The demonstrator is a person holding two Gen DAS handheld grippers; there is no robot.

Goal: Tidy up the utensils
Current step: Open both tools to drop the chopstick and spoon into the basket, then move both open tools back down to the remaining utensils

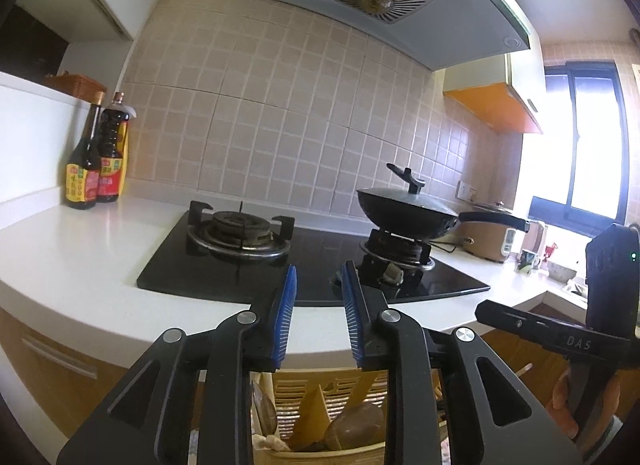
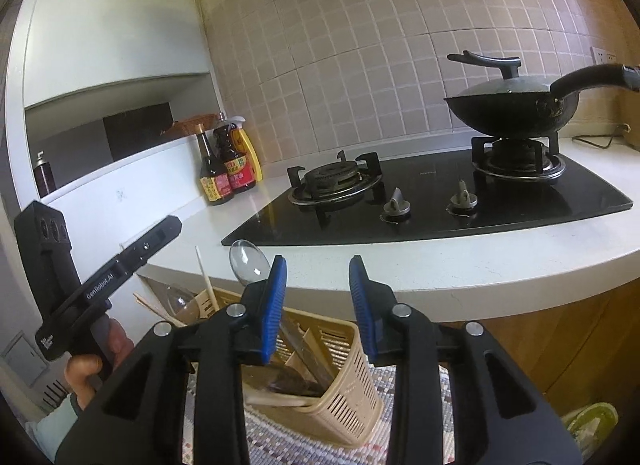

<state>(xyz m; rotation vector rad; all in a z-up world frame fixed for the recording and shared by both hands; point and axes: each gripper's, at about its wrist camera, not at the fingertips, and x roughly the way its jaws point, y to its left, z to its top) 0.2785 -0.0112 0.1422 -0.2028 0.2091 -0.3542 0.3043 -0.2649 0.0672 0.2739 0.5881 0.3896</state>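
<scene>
A beige slotted utensil basket [image 2: 352,385] stands below the counter edge on a patterned mat. In it are wooden spatulas [image 1: 312,413], a brown spoon [image 1: 352,425], pale chopsticks [image 2: 206,285] and an upright metal spoon [image 2: 248,261]. My right gripper [image 2: 318,269] hovers above the basket, open, with its blue pads apart and pressing on nothing. The spoon's handle runs down behind its left finger. My left gripper [image 1: 320,277] is also open and empty, level with the counter edge above the basket. A hand holds the left tool's handle [image 2: 100,289].
A white counter [image 1: 80,265] carries a black gas hob [image 1: 208,265] with a lidded wok [image 1: 408,213] on the right burner. Sauce bottles [image 1: 92,169] stand at the back left. A rice cooker [image 1: 488,241] sits far right. Wooden cabinet fronts [image 2: 560,345] lie under the counter.
</scene>
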